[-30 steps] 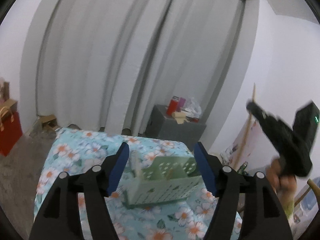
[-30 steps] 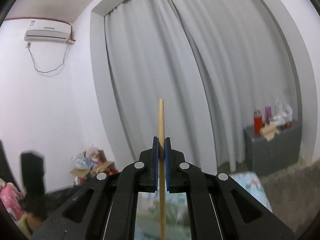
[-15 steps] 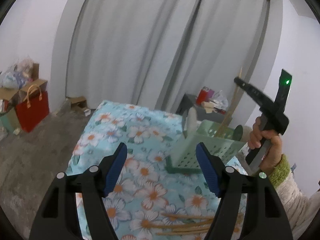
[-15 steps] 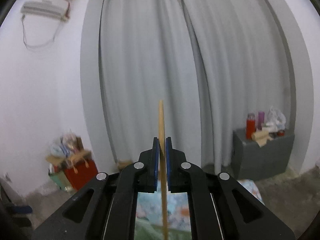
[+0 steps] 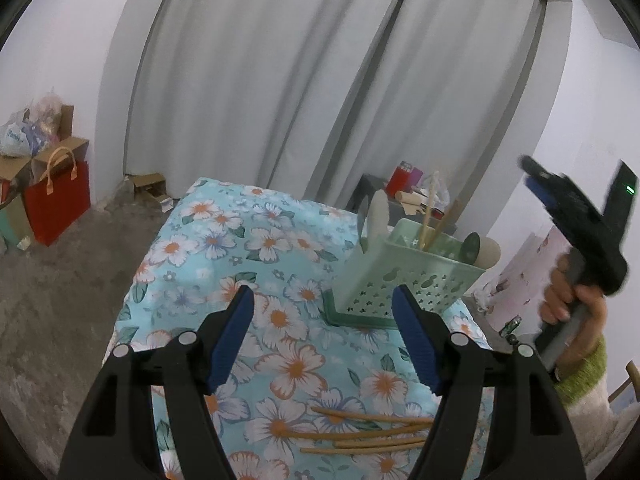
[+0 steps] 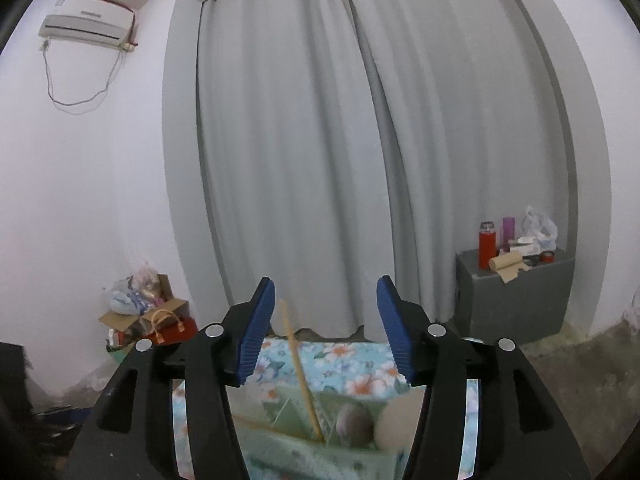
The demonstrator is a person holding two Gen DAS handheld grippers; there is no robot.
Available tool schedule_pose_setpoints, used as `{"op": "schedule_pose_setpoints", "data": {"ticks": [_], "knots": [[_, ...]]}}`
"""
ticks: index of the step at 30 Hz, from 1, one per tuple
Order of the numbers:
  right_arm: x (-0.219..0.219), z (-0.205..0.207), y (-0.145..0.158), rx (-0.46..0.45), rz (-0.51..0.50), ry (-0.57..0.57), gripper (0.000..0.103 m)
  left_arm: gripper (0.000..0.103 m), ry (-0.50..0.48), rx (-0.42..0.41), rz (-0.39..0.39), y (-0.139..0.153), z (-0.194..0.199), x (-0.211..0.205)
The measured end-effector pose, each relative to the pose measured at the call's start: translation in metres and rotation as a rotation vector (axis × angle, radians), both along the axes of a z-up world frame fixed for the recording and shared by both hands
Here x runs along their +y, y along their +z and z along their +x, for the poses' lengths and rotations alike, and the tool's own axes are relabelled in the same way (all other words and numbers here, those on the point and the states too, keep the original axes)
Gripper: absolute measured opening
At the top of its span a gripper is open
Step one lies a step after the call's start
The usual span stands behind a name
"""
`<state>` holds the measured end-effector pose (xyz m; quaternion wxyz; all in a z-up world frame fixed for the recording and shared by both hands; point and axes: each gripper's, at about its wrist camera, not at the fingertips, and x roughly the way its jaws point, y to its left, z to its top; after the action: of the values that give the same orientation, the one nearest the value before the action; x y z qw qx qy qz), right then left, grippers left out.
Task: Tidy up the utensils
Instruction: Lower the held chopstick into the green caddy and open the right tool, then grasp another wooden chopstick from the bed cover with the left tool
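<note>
A pale green perforated utensil caddy (image 5: 404,276) stands on the floral tablecloth (image 5: 224,256) at the right. Chopsticks (image 5: 434,216) and spoons (image 5: 472,246) stand in it. Several wooden chopsticks (image 5: 360,432) lie on the cloth near the front edge. My left gripper (image 5: 322,340) is open and empty above the cloth, between the loose chopsticks and the caddy. My right gripper (image 6: 326,328) is open just above the caddy (image 6: 304,412); a chopstick (image 6: 298,364) stands in the caddy below it, free of the pads. In the left wrist view the right gripper (image 5: 568,216) is at the right, above the caddy.
Grey curtains (image 5: 280,80) hang behind the table. A grey cabinet (image 6: 516,296) with a red flask (image 6: 486,244) stands at the back right. A red paper bag (image 5: 56,200) and boxes sit on the floor at the left.
My right gripper has opened and let go of the chopstick, which now stands in the caddy. My left gripper has pulled back and left, so the loose chopsticks come into view.
</note>
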<state>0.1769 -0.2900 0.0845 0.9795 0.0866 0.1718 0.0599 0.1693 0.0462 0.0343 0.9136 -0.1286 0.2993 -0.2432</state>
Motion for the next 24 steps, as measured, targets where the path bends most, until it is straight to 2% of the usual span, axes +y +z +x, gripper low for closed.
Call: {"op": "schedule_pose_setpoints", "data": {"ticks": [5,8,10,12,14,18,20,24], "knots": [[-0.003,-0.039,-0.004,0.079,-0.014,0.047,0.054,0.069,-0.012,0.032,-0.017,-0.006,-0.005,0.003],[0.002,-0.060,-0.024,0.177,-0.006,0.065,0.054,0.069,-0.049,0.086,-0.041,-0.017,-0.008,0.001],[0.007,-0.076,-0.048,0.271,0.015,0.069,0.054,0.063,-0.091,0.140,-0.076,-0.027,-0.008,-0.003],[0.011,-0.087,-0.071,0.355,0.042,0.062,0.054,0.059,-0.150,0.244,-0.128,-0.043,-0.005,-0.009],[0.014,-0.101,-0.089,0.418,0.077,0.046,0.054,0.054,-0.196,0.385,-0.175,-0.064,0.003,-0.017],[0.015,-0.120,-0.118,0.520,0.214,0.020,0.054,0.050,-0.209,0.621,-0.280,-0.103,0.021,-0.024],[0.019,-0.123,-0.121,0.540,0.237,0.027,0.054,0.050,-0.184,0.713,-0.339,-0.119,0.030,-0.023],[0.027,-0.122,-0.116,0.533,0.207,0.056,0.054,0.050,-0.157,0.810,-0.390,-0.136,0.038,-0.025]]}}
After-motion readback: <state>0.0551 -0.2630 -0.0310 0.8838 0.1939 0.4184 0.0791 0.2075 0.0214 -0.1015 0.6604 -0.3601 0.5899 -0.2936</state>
